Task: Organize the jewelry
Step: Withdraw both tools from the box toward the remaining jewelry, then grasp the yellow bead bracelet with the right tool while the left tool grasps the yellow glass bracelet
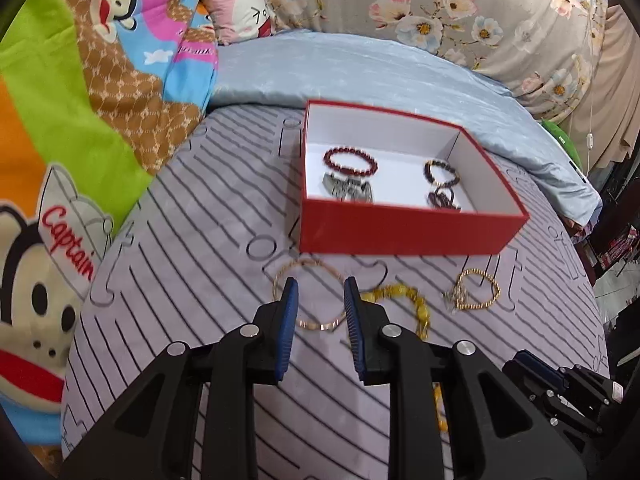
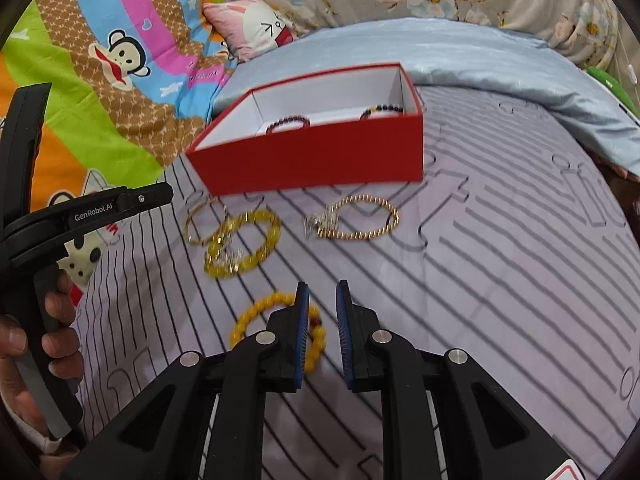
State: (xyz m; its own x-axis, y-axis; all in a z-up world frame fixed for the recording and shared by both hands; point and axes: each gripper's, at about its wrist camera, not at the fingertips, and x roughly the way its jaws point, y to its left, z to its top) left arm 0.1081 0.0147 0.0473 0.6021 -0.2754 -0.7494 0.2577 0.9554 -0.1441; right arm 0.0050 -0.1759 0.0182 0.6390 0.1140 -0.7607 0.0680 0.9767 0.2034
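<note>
Striped grey bedding (image 1: 192,240) is carrying the red box (image 1: 400,228), which is holding beaded bracelets. From left to right, I am hovering my left gripper (image 1: 320,292), jaws parted and empty, over the thin gold bangle (image 1: 308,300), with the yellow bead bracelet (image 1: 404,296) and gold chain bracelet (image 1: 480,292) lying beyond. I am holding my right gripper (image 2: 322,292) narrowly parted, empty, beside an amber bead bracelet (image 2: 256,316).
</note>
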